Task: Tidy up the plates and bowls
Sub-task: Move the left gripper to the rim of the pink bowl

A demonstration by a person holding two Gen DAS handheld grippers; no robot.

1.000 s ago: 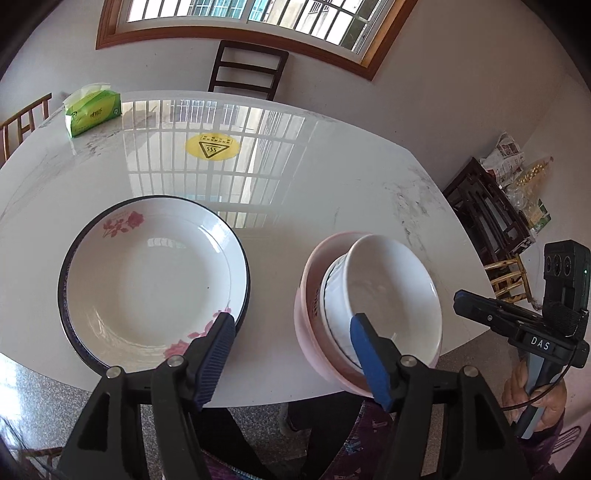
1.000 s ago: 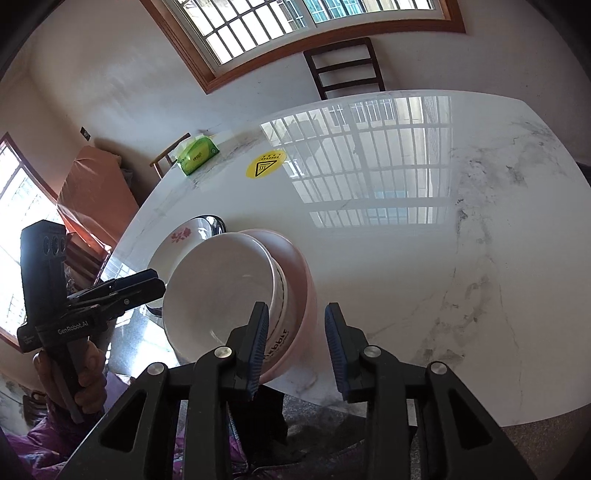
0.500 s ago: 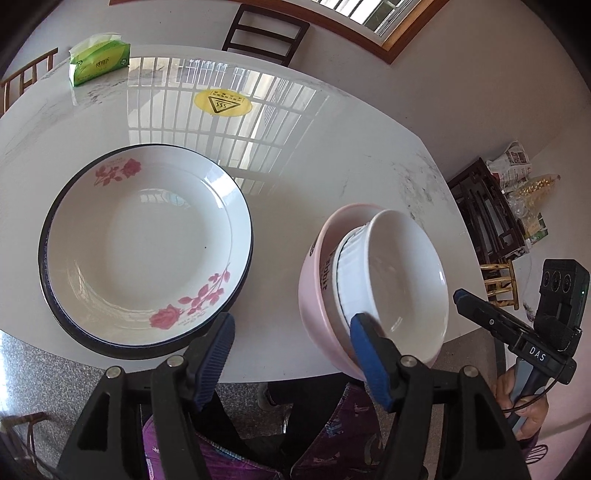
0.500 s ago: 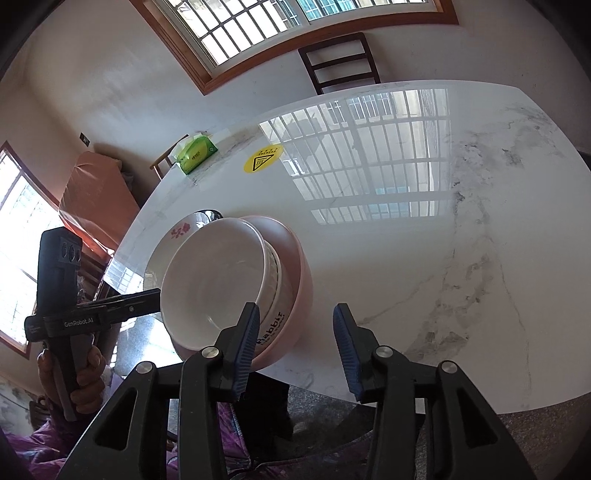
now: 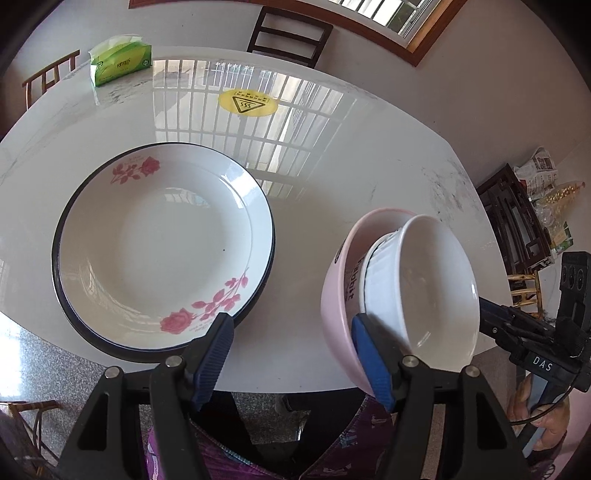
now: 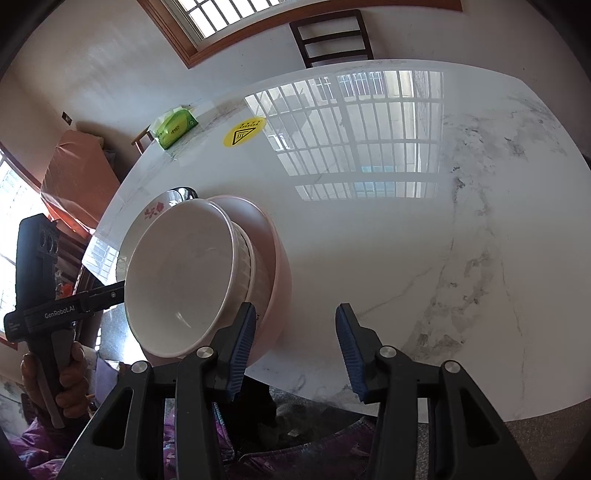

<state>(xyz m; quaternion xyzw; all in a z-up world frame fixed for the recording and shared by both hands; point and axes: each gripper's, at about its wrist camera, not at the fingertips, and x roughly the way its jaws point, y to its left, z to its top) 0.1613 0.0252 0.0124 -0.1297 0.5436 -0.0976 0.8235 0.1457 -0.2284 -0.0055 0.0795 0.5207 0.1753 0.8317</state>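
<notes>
A white plate (image 5: 159, 243) with a dark blue rim and pink roses lies on the white marble table (image 5: 332, 166) at the near left. A white ribbed bowl (image 5: 424, 288) sits nested in a pink bowl (image 5: 336, 295) at the table's near edge, to the plate's right. My left gripper (image 5: 291, 354) is open, low at the table edge between plate and bowls, its right finger beside the pink bowl. My right gripper (image 6: 295, 343) is open; its left finger is close to the pink bowl (image 6: 277, 266), and the white bowl (image 6: 184, 273) sits left of it.
A green tissue pack (image 5: 120, 59) lies at the far left of the table and a yellow warning sticker (image 5: 247, 104) is stuck near the middle. A dark chair (image 5: 288, 33) stands behind the table. Dark furniture with bags (image 5: 524, 218) stands to the right.
My right gripper has opened wider and drawn back slightly from the bowls. The left wrist view now looks down on the table from higher and closer.
</notes>
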